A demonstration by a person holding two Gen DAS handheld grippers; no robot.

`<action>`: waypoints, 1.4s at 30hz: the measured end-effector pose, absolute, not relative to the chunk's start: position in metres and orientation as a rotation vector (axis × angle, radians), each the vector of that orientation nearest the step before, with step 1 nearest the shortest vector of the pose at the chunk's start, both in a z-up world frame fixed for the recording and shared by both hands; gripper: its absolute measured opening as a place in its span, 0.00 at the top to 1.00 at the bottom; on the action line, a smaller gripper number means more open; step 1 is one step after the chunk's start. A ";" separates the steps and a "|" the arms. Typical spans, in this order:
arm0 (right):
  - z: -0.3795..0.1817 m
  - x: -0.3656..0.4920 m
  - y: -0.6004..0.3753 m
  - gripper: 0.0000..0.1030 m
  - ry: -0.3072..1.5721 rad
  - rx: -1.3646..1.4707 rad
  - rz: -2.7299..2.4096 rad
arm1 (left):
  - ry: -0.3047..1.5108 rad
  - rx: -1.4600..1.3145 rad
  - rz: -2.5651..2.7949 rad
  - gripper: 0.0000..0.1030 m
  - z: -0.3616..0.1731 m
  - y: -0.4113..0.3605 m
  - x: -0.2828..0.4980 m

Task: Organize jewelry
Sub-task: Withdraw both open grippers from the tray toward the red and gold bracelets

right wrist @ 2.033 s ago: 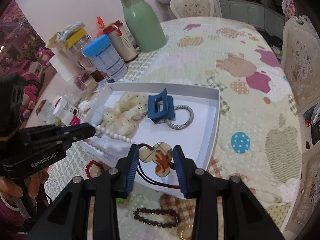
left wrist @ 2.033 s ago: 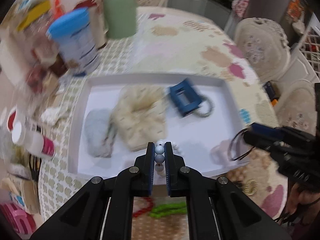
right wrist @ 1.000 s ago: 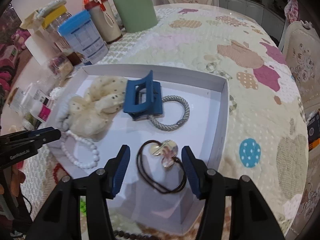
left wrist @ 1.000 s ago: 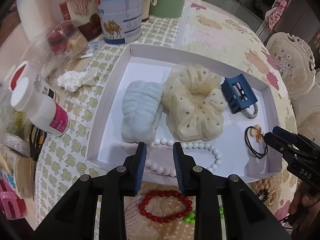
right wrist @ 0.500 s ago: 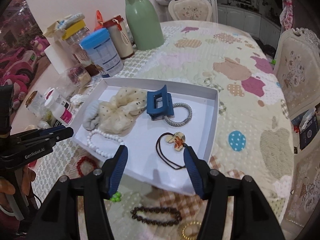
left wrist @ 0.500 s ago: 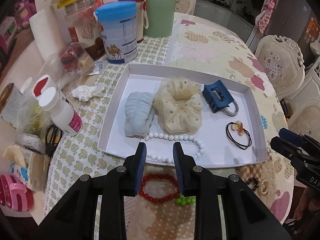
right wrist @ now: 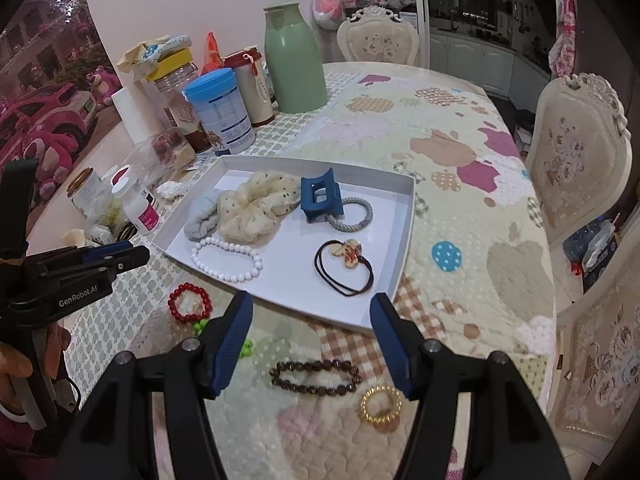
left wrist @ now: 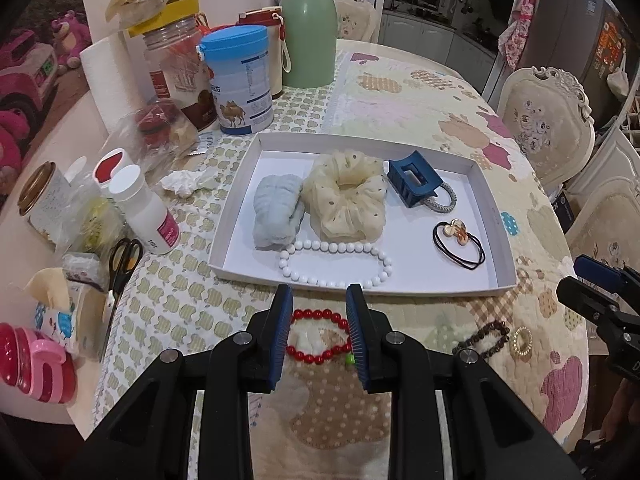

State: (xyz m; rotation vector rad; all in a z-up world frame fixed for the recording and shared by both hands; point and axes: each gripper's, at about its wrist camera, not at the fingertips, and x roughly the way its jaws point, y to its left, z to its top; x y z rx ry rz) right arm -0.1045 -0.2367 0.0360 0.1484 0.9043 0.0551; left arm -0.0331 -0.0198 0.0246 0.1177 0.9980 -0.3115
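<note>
Glossy white bead bracelet (left wrist: 336,262) lies in a matt paper tray (left wrist: 360,285) on quilted cloth (left wrist: 440,92).

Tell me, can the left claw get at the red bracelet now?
Probably yes: the red bracelet lies bare on the tablecloth just below the open, empty left claw, outside the tray, with nothing over it.

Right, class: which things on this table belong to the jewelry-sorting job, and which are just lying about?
Part of the job:
white tray
white bead bracelet
red bead bracelet
brown bead bracelet
gold ring

Just lying about:
green flask
blue-lidded tin
scissors
white bottle
</note>
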 end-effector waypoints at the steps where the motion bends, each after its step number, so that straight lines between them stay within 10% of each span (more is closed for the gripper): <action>1: 0.036 -0.109 -0.236 0.38 0.903 0.151 0.054 | 0.994 0.119 -0.312 0.82 0.025 -0.019 -0.035; 42: -0.048 -0.160 -0.284 0.38 1.071 0.174 -0.093 | 1.203 -0.087 -0.310 0.82 -0.033 0.041 -0.038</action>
